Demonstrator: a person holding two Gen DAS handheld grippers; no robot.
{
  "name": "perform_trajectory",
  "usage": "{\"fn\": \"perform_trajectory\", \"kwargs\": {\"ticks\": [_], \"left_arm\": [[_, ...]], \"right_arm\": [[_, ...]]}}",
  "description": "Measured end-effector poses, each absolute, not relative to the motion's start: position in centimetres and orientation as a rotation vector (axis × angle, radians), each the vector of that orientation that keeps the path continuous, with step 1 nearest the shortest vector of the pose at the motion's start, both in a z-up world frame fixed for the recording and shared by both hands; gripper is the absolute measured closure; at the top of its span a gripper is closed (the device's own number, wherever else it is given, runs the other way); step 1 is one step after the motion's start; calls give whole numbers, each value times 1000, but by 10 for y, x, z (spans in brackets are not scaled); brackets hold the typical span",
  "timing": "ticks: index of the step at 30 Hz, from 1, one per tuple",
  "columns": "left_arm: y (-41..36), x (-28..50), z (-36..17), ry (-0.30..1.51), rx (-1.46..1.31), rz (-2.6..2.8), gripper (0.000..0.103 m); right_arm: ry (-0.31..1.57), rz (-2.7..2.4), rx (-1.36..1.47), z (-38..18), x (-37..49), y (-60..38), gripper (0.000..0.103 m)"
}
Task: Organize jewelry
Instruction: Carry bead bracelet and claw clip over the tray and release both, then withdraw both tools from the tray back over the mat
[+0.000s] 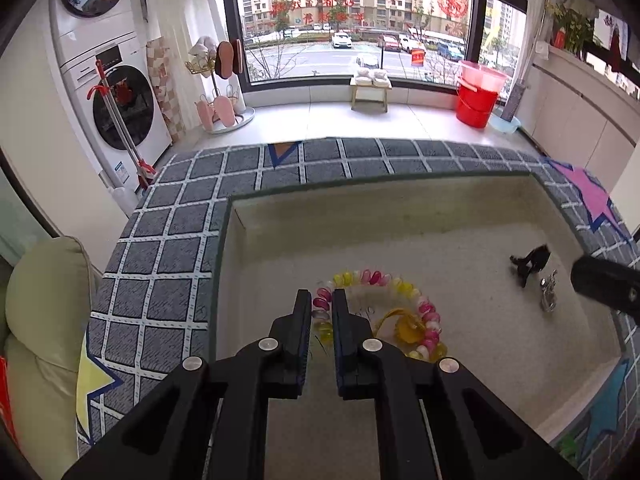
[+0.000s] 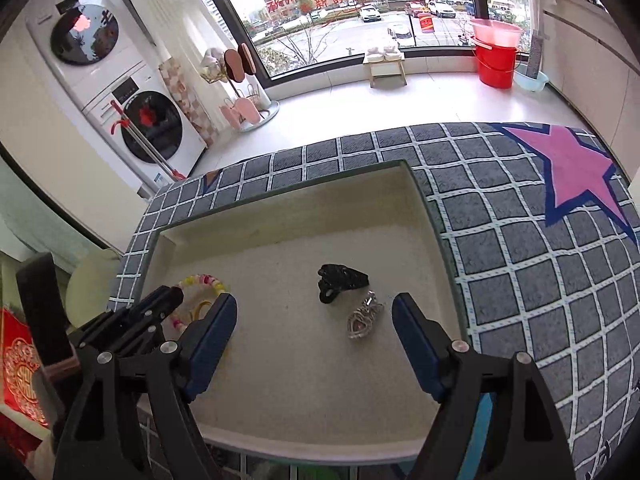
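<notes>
Two risks stand out: the left gripper [image 1: 322, 300], clamped on the pink-and-yellow bead bracelet [image 1: 384, 280] at the cream tray's [image 2: 280, 208] nine o'clock, may drag it, while the right gripper [image 2: 314, 320], jaws wide apart and empty, could knock the silver charm [image 2: 364, 320] or black hair claw [image 2: 340, 280] at twelve o'clock.

Cream tray [image 2: 288, 200] on checked cloth [image 2: 520, 264]

Your left hand-held gripper [image 1: 321, 300] angles steeply downward, its black fingers drawn close with only a narrow gap between the pads. Your right hand-held gripper [image 2: 314, 312] also tilts downward, its blue-padded fingers [image 2: 210, 344] spread wide, gripping nothing.
</notes>
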State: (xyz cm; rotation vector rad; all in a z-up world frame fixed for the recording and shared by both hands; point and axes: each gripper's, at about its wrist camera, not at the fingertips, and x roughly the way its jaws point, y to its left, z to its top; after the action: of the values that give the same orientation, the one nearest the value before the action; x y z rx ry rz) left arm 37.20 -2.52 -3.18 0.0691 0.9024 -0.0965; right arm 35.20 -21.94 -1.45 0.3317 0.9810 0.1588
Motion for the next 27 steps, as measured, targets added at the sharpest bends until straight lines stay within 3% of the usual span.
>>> {"fn": "perform_trajectory", "kwargs": {"ticks": [5,6,7,8,11,15,17,27], "left_arm": [[-24,368,-23,877,61,-100,77],[-22,368,-21,877,58,-99,37],[-20,367,-19,874,50,-86,5],[-17,365,-15,841,40,-62,0],[-16,361,-10,816,48,-72,0],[-13,352,-4,795,65,-57,0],[-10,345,-1,787,70,-53,0],[6,285,10,797,69,-151,0]], "right_arm": [[982,155,341,-13,346,-223,21],[983,158,349,-13,345,-225,21],[984,161,356,-14,344,-226,20],[983,164,362,-14,342,-226,19],[969,168,387,-11,337,-230,10],[948,174,424,-6,328,-236,9],[929,174,436,-3,322,-238,0],[888,185,423,27,277,-243,0]]}}
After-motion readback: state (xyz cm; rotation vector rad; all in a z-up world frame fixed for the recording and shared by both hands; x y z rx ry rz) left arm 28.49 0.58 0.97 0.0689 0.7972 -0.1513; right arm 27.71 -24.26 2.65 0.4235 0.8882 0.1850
